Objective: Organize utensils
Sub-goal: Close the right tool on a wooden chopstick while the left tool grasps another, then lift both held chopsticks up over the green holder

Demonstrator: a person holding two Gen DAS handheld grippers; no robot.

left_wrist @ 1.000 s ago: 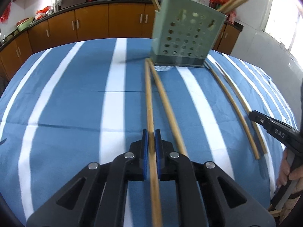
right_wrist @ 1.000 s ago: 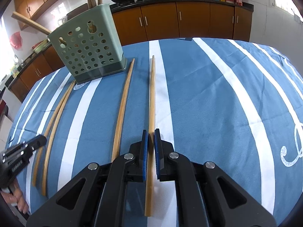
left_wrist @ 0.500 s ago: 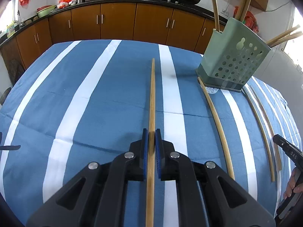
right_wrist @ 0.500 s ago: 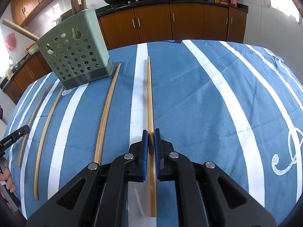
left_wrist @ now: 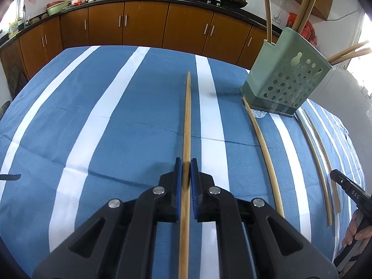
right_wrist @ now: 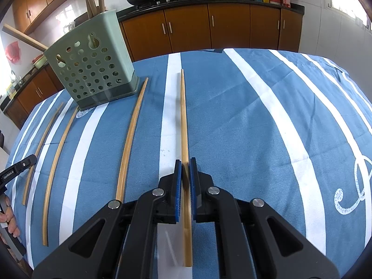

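While each claw, left gripper [left_wrist: 185,172] and right gripper [right_wrist: 185,171], pinches its own chopstick [left_wrist: 187,121] [right_wrist: 183,121] above the striped tablecloth [left_wrist: 116,121], the green holder [left_wrist: 284,79] awaits; next, probably tip them upright into it.

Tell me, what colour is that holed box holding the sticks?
Pale green with a darker base; the box shows best in the right wrist view.

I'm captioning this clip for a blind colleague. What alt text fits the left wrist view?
The left tongs grip a long wooden chopstick pointing away over a blue-and-white striped tablecloth. To the right stands a green perforated utensil holder with sticks in it; three more chopsticks lie beside it.
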